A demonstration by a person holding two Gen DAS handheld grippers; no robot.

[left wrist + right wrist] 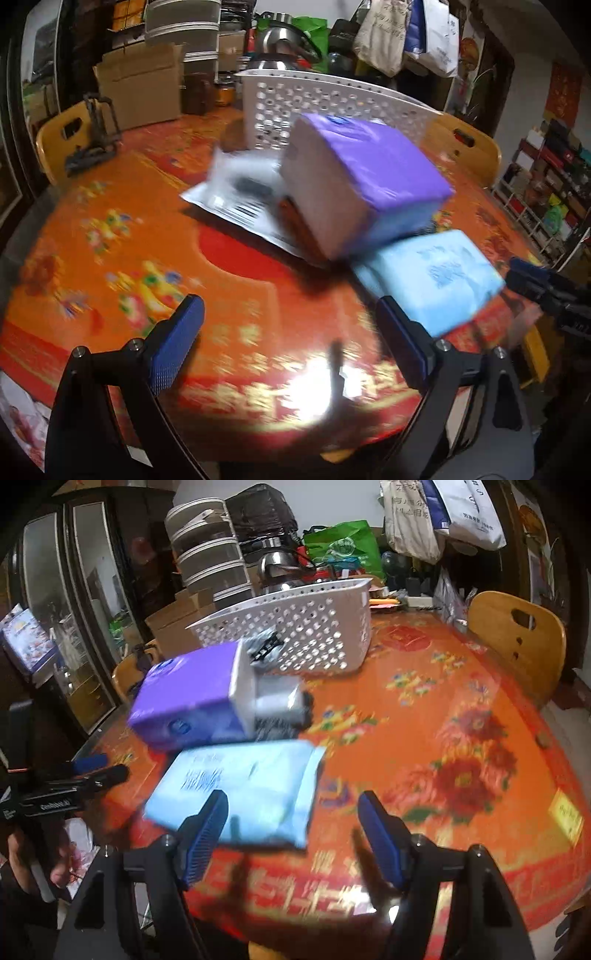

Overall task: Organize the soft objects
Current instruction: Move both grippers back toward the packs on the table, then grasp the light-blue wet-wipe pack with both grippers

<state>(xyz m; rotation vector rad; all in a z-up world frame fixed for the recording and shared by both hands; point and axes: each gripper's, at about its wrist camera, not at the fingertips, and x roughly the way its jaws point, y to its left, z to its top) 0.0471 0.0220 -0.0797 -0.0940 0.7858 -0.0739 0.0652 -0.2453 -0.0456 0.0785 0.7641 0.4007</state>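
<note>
Both claws hang wide and empty above the orange table: the left gripper with bare cloth between its pads, the right gripper pointing at the light-blue pack, purple pack at eleven o'clock, white basket at twelve.

Behind the desk with its red-and-orange floral cover stand a wooden chair, cardboard boxes, stacked plastic drawers, a steel kettle, a green bag and hanging tote bags.
</note>
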